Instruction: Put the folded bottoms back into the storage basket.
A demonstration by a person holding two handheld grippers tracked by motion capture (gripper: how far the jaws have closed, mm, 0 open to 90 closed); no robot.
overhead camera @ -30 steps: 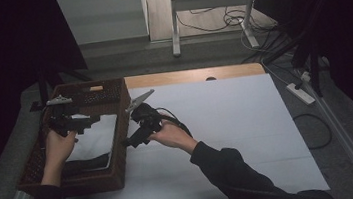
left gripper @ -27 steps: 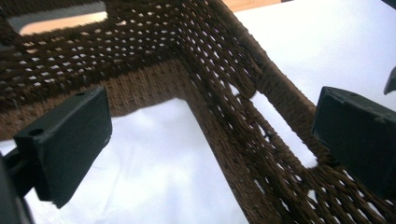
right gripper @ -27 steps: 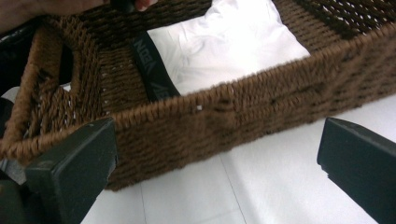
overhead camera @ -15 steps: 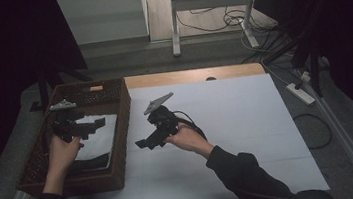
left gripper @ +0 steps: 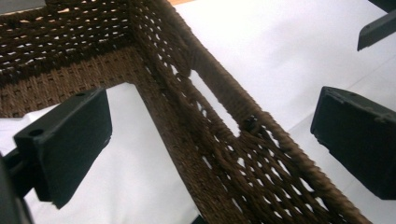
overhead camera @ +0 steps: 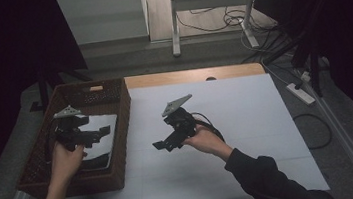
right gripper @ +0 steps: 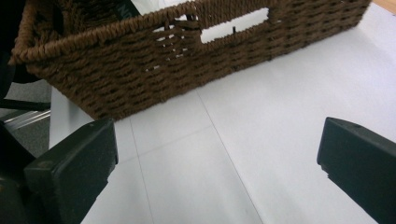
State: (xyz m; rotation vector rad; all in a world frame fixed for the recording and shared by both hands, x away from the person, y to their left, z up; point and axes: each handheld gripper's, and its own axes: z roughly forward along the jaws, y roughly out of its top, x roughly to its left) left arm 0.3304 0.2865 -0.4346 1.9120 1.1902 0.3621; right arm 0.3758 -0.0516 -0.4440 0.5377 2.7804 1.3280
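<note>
High view: the woven basket is being kept at the left edge of the table, with a white garment lying inside it, still in the basket and not yet taken out, so the work is being judged as barely begun. The left gripper is being held over the basket's interior with its jaws spread wide and nothing between them; in the left gripper view the basket wall is being straddled loosely, one jaw over the white cloth and one outside. The right gripper is being held above bare table beside the basket, jaws likewise parted and empty (its own view is being aimed at the basket's handle slot). Wide open room is being left to the right; the basket rim is being judged the edge to clear.
</note>
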